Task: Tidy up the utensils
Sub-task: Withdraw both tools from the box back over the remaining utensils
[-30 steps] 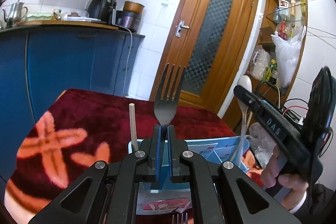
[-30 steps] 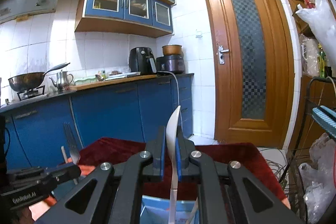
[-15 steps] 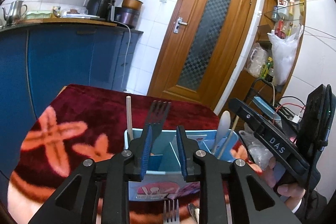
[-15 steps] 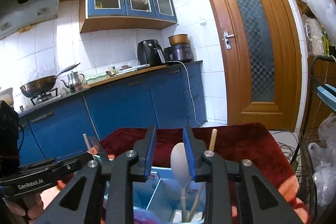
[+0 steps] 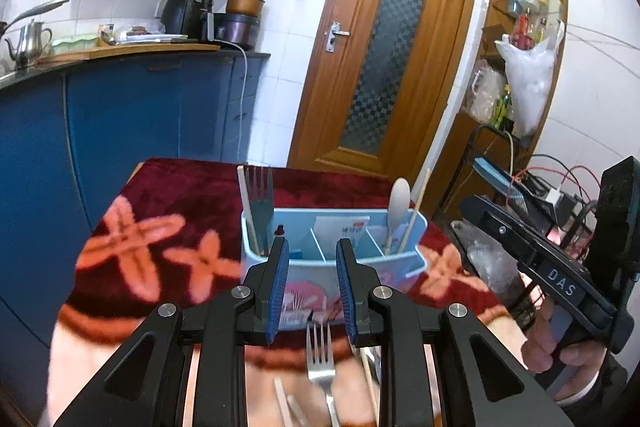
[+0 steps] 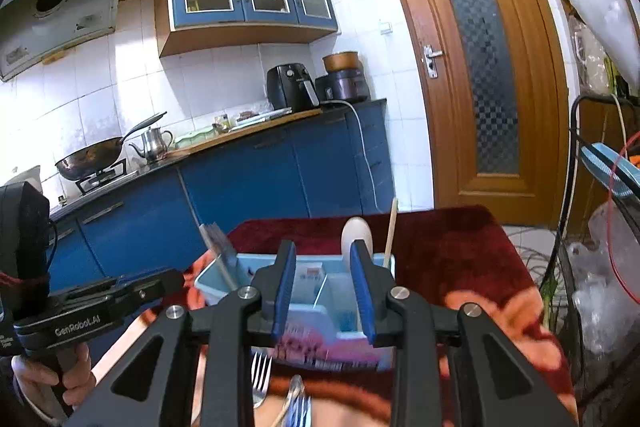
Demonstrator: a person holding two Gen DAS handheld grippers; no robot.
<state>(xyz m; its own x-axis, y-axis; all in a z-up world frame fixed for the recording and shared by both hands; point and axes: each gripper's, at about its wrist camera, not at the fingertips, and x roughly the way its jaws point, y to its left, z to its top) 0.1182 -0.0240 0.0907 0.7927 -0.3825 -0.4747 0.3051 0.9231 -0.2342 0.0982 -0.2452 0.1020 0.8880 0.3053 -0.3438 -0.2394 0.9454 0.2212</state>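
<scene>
two utensils upright: fork (image 5: 259, 203) tines up, spoon (image 5: 399, 205) bowl up.

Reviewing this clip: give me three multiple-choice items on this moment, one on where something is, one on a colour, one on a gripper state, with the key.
1. Where does the white spoon stand?
A. In the right end of the caddy, beside a chopstick
B. In the left end, beside the fork
C. Flat on the tablecloth

2. What colour is the caddy?
A. Red
B. Light blue
C. Black

3. What state is the left gripper in?
A. Shut on a fork
B. Shut on a chopstick
C. Open, holding nothing

Key:
1 A: in the left wrist view the spoon rises from the right compartment next to the chopstick, while the upright fork stands at the left end.
2 B: its walls are light blue against the dark red tablecloth.
3 C: the blue-padded fingers stand apart with only the caddy visible between them.
</scene>
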